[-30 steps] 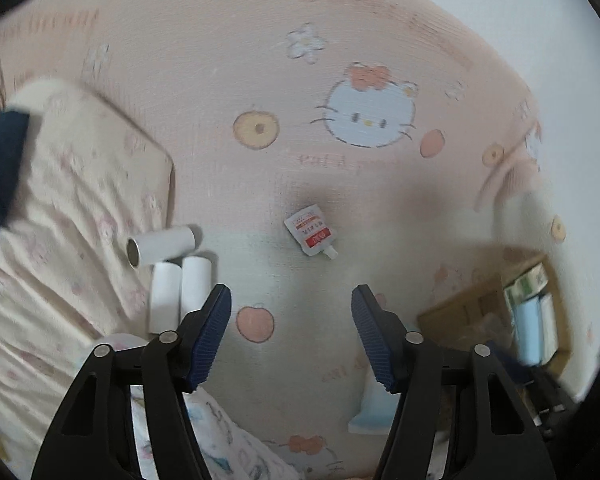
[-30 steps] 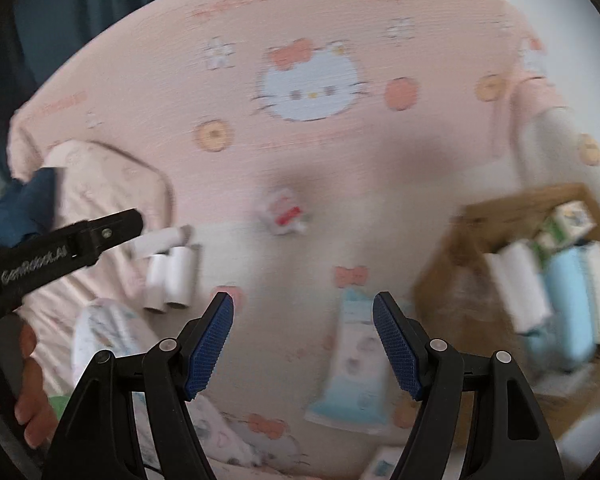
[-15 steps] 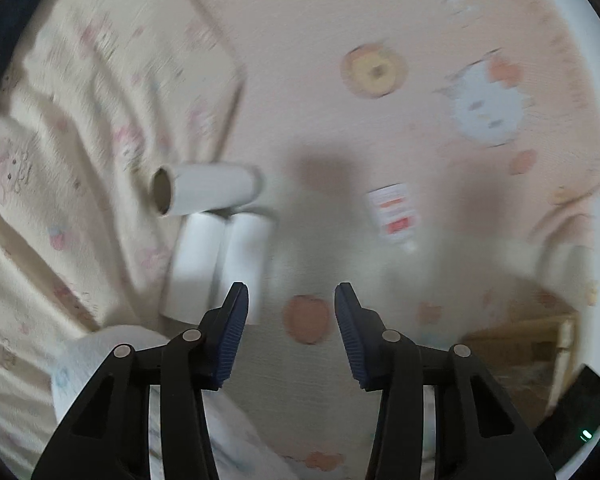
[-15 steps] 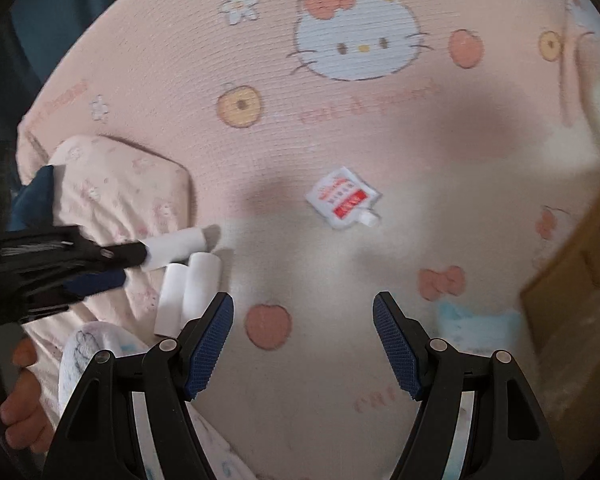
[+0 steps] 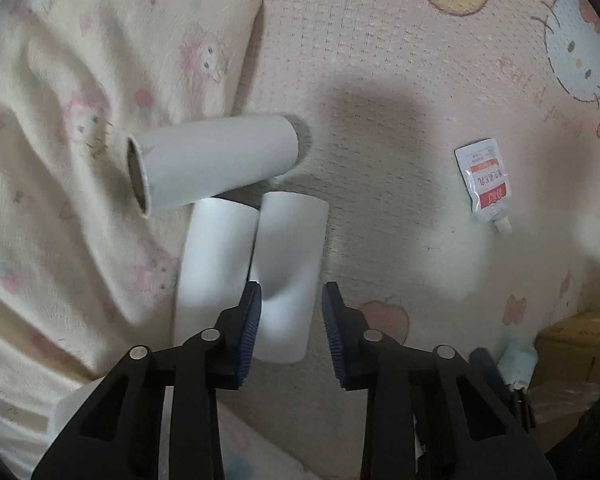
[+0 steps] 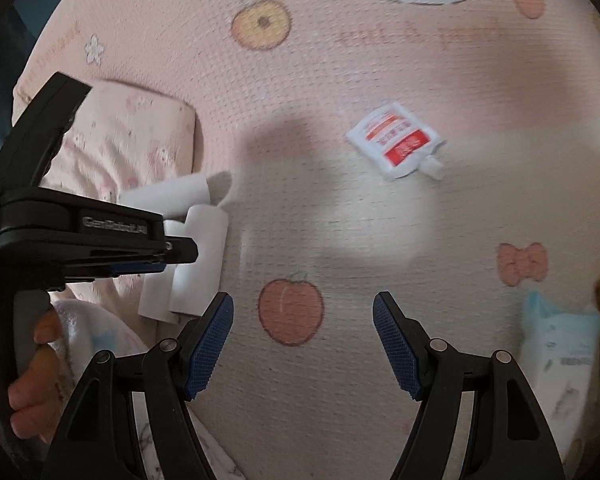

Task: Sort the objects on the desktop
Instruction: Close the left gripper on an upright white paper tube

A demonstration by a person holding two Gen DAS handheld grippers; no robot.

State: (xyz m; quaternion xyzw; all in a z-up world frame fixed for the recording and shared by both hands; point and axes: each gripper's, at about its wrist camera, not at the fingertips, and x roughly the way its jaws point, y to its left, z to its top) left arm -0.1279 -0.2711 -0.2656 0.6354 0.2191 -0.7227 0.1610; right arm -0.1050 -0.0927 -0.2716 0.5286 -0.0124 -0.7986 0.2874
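Observation:
Two white paper rolls lie side by side on the pink cartoon-print mat point(image 5: 380, 80), and a third white roll point(image 5: 216, 162) with a brown core rests crosswise above them. My left gripper point(image 5: 291, 300) points straight down over the right-hand roll point(image 5: 290, 248); its jaws are closing with that roll between them, and a gap still shows at the right pad. The other roll point(image 5: 214, 256) lies just left of it. My right gripper point(image 6: 303, 312) hovers open over a printed peach, holding nothing. A white and red spouted sachet point(image 6: 396, 140) lies beyond it.
A cream cushion point(image 5: 100, 60) with pink prints borders the rolls on the left. A pale blue pack point(image 6: 556, 344) lies at the right, next to a cardboard box point(image 5: 572, 344). A person's hand point(image 6: 28, 380) holds the left gripper's handle. White patterned cloth lies at the near edge.
Both grippers have come down toward the mat. The left one swung over the paper rolls and its jaws narrowed around the right-hand roll. The right gripper's jaws stayed wide.

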